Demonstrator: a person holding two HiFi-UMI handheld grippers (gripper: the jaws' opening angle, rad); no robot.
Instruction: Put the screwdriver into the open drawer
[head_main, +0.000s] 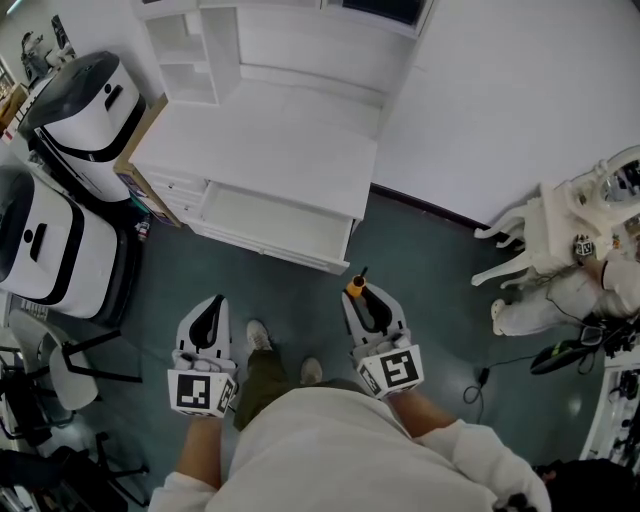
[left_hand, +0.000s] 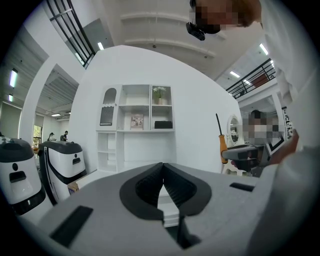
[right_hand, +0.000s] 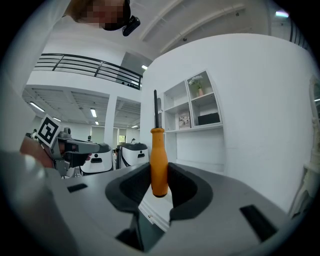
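Observation:
My right gripper (head_main: 360, 292) is shut on a screwdriver (right_hand: 159, 160) with an orange handle, held upright with its dark shaft pointing up. In the head view the screwdriver (head_main: 356, 284) shows at the gripper's tip, just short of the open white drawer (head_main: 275, 222) of a white desk (head_main: 262, 155). My left gripper (head_main: 208, 318) is to the left at about the same distance from the desk; its jaws (left_hand: 162, 190) meet at the tips with nothing between them. The left gripper view also catches the screwdriver (left_hand: 222, 142) at the right.
Two white-and-black machines (head_main: 80, 110) stand left of the desk. A white shelf unit (head_main: 190, 50) rises at the desk's back. A white chair (head_main: 540, 235) and cables lie at the right. A person's shoes (head_main: 260, 336) stand on the green floor between the grippers.

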